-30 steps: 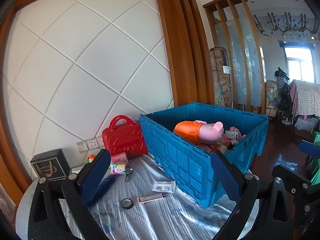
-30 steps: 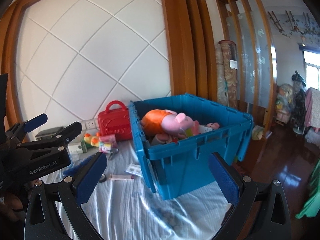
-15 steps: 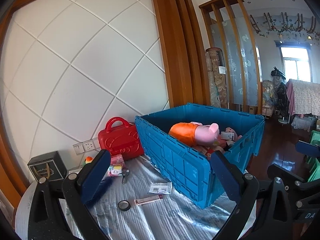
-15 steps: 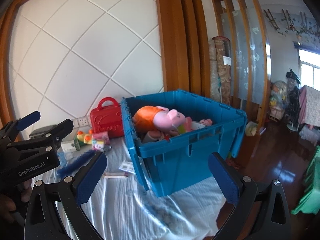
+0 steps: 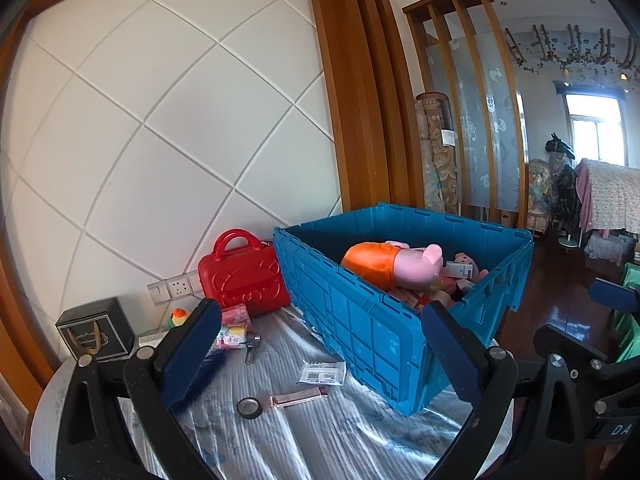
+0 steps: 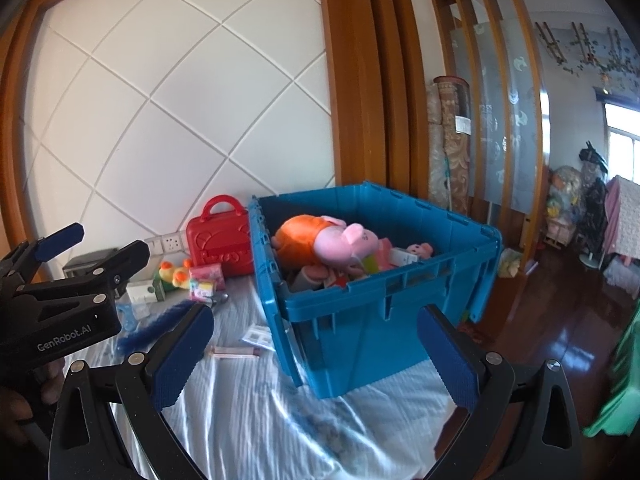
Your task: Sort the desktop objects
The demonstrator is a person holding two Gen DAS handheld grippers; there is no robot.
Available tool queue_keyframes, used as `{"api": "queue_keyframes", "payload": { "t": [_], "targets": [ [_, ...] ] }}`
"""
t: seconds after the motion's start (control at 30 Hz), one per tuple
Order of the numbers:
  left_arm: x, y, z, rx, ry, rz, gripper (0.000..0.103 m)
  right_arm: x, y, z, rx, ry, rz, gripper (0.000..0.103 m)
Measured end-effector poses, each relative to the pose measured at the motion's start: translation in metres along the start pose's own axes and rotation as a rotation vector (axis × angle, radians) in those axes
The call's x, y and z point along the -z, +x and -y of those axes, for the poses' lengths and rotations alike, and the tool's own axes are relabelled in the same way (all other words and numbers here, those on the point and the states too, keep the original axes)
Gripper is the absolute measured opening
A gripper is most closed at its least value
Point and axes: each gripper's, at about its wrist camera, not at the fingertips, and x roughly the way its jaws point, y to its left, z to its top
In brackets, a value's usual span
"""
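Note:
A blue crate point(image 5: 360, 320) stands on the table and holds a pink pig plush in orange point(image 5: 396, 266) and small boxes; it also shows in the right wrist view point(image 6: 360, 320). Loose on the cloth lie a tape roll point(image 5: 249, 407), a pink tube point(image 5: 298, 391), a label packet point(image 5: 322, 372), a key point(image 5: 251, 350) and a blue feather point(image 6: 156, 326). My left gripper point(image 5: 320, 356) is open and empty above the cloth. My right gripper point(image 6: 316, 360) is open and empty in front of the crate.
A red toy case point(image 5: 240, 276) stands against the wall, with pink packets point(image 5: 234, 326), a black box point(image 5: 94, 334) and a yellow plush toy point(image 6: 172, 274) to its left. The table edge drops to a dark wooden floor point(image 6: 560, 320) on the right.
Both grippers have drifted slightly, the views shifting a little around the crate. Both stay open and empty. No object on the table has moved.

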Motion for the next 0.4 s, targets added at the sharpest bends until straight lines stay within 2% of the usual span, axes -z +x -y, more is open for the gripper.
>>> {"api": "queue_keyframes", "payload": {
  "t": [0.17,0.4],
  "targets": [
    [0.002,0.004,-0.005,-0.035,-0.016,-0.014,0.101,-0.002,0.001,0.002,-0.006,0.003,0.002,0.103],
    [-0.002,0.004,-0.012,-0.066,-0.031,0.009,0.101,-0.003,0.004,0.0,-0.012,-0.001,0.003,0.103]
  ]
}}
